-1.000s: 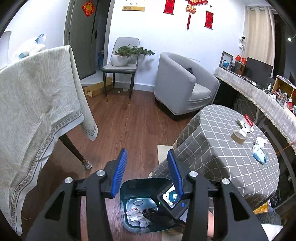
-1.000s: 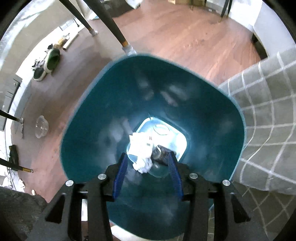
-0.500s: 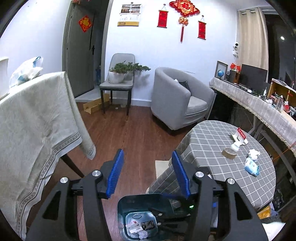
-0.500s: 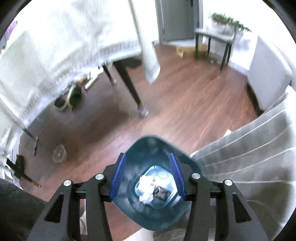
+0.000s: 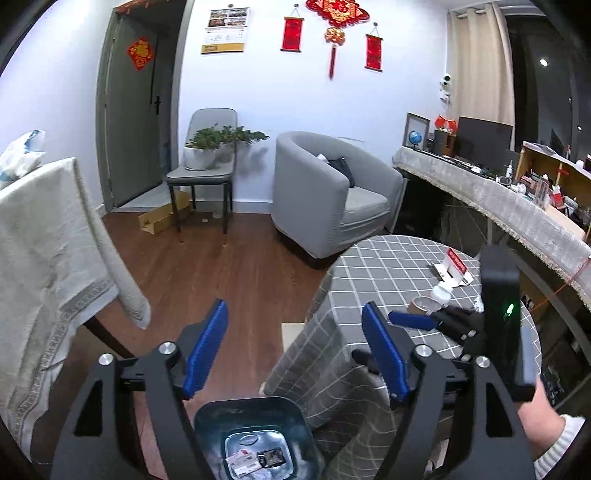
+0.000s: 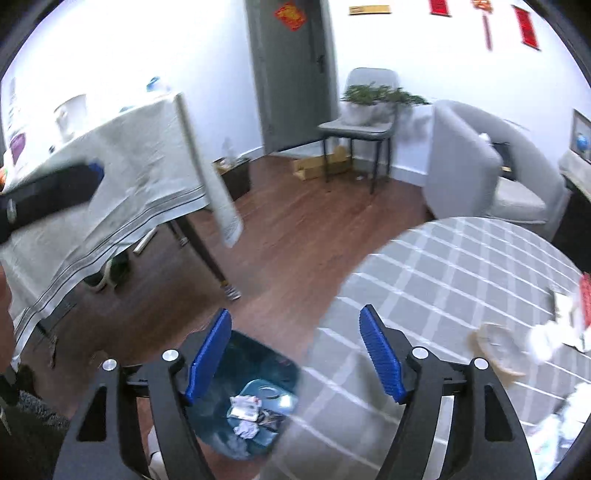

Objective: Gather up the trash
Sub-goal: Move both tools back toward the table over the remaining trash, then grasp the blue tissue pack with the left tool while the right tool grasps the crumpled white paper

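Teal plastic trash bin (image 5: pixel 255 435) stands on the wooden floor (image 5: pixel 221 273) against the checked round desk (image 5: pixel 399 266), with crumpled paper trash (image 6: pixel 245 408) at its bottom. Left tool (image 5: pixel 295 354) and right tool (image 6: pixel 295 354) both hang above it, jaws spread, empty.

Teal trash bin (image 5: pixel 255 421) with a pale blue bottom, holding white crumpled paper (image 6: pixel 245 428) and a dark wrapper (image 5: pixel 271 458). Round table's cloth (image 5: pixel 369 280) is grey with a white grid; the other tablecloth (image 5: pixel 40 251) is cream with a grey patterned border. Black grippers with blue pads (image 5: pixel 207 347), floor (image 5: pixel 221 273) reddish-brown wood, armchair (image 5: pixel 325 192) grey, wall hangings (image 5: pixel 336 26) red and gold.
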Available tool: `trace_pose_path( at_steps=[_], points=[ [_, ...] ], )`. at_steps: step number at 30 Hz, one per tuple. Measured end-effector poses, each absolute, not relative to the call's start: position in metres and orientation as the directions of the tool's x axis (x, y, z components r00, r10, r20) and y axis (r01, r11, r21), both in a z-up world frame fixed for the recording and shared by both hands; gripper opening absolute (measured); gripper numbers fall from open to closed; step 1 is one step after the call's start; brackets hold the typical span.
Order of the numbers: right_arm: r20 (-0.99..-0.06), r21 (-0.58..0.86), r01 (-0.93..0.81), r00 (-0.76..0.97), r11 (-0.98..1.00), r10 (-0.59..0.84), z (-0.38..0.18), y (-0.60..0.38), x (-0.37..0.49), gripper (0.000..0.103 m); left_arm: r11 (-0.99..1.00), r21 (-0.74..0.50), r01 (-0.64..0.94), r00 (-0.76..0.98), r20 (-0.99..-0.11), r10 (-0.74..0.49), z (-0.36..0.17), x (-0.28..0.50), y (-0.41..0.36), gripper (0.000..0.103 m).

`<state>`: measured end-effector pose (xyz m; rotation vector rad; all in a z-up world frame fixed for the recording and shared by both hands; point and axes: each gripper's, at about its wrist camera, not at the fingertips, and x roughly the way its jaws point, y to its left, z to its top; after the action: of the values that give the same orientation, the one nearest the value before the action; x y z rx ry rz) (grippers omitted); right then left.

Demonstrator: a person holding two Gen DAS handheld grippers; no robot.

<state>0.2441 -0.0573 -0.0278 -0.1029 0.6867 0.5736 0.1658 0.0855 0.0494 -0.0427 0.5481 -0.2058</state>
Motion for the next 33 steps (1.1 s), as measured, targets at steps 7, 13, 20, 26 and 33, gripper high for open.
trace_pose_path(
  at_steps=[7, 13, 20, 26, 33],
  points=[
    [-0.609, 0.111, -0.446, 0.676, 0.888, 0.415, -0.023, -0.122, 0.254, 0.081, 0.969, -0.101, 0.225, 0.81, -0.534, -0.244, 0.034, 0.182, 0.052, 0.089],
    [-0.612, 0.123, -0.379, 0.698, 0.917, 0.371, -0.026, -0.163, 0.255, 0.082, 0.955, -0.101, 0.279, 0.792, -0.539, -0.288, 0.023, 0.186, 0.024, 0.093],
    [-0.621, 0.12, -0.313, 0.716, 0.942, 0.318, -0.029, -0.201, 0.257, 0.082, 0.934, -0.1, 0.344, 0.761, -0.553, -0.34, 0.013, 0.193, -0.013, 0.093],
    [-0.635, 0.123, -0.263, 0.72, 0.957, 0.279, -0.033, -0.229, 0.255, 0.082, 0.915, -0.099, 0.391, 0.727, -0.576, -0.373, 0.001, 0.199, -0.04, 0.093],
    [-0.66, 0.119, -0.219, 0.711, 0.968, 0.242, -0.04, -0.255, 0.253, 0.082, 0.891, -0.097, 0.443, 0.691, -0.597, -0.409, -0.011, 0.202, -0.069, 0.093]
  ],
)
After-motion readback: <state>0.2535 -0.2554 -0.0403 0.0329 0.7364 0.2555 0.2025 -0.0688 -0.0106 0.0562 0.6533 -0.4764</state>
